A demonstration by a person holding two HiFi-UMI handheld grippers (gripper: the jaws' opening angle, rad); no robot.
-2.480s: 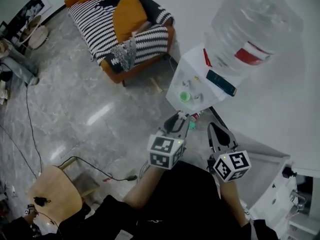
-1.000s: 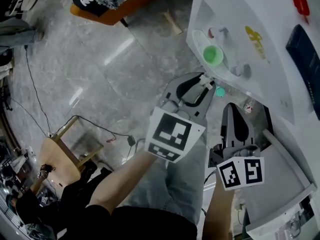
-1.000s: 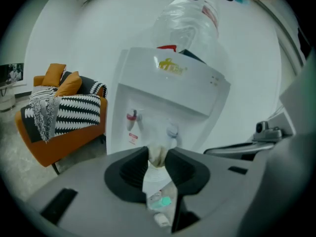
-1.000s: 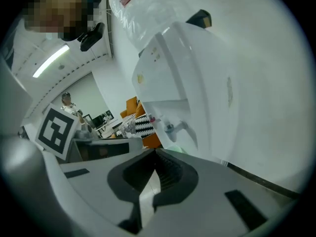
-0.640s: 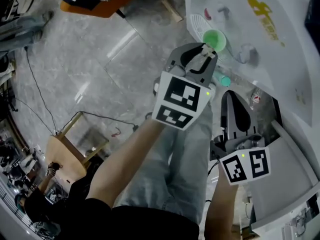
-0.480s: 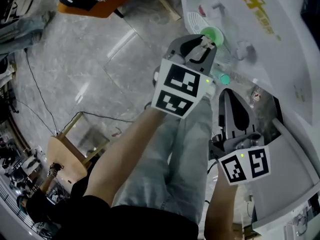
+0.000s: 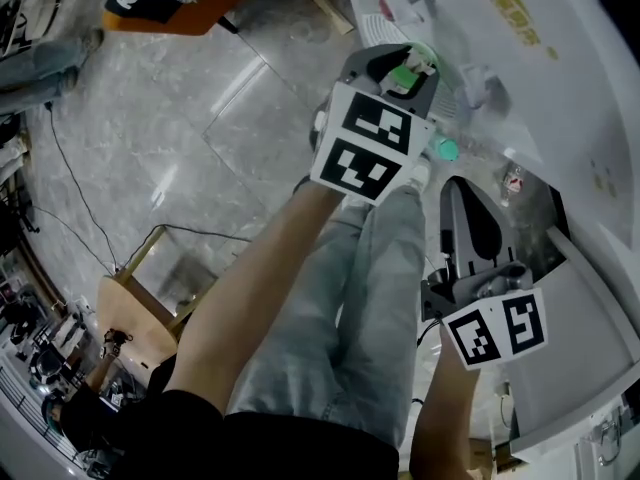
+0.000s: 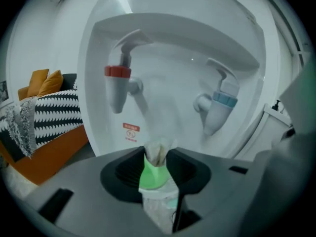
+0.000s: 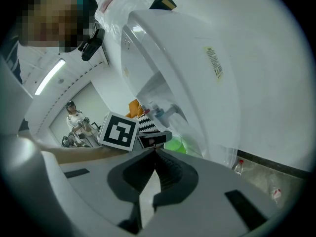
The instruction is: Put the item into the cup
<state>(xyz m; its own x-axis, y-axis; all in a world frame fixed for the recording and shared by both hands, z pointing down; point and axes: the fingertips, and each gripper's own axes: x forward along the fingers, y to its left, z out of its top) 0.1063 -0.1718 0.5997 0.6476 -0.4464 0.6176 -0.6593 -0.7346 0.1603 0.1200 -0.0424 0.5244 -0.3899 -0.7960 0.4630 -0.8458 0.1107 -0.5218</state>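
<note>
Left gripper (image 8: 157, 162): still pinching the sachet (image 8: 159, 153), jaws just starting to open.
Change: I've carried it farther out, from short of the cup (image 8: 150, 177) to over it; I judge the drop is beginning.
Sachet: between the jaws, right at the cup.
Right gripper (image 9: 150, 154): pressed together, empty, near right.
Around: dispenser (image 8: 197, 43); red tap (image 8: 117, 90) and blue tap (image 8: 219, 110) overhang beyond.

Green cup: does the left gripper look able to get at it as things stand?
Probably yes. The left gripper hangs directly over the green cup at the water dispenser, with nothing between them; its jaws are opening with the sachet between them.
</note>
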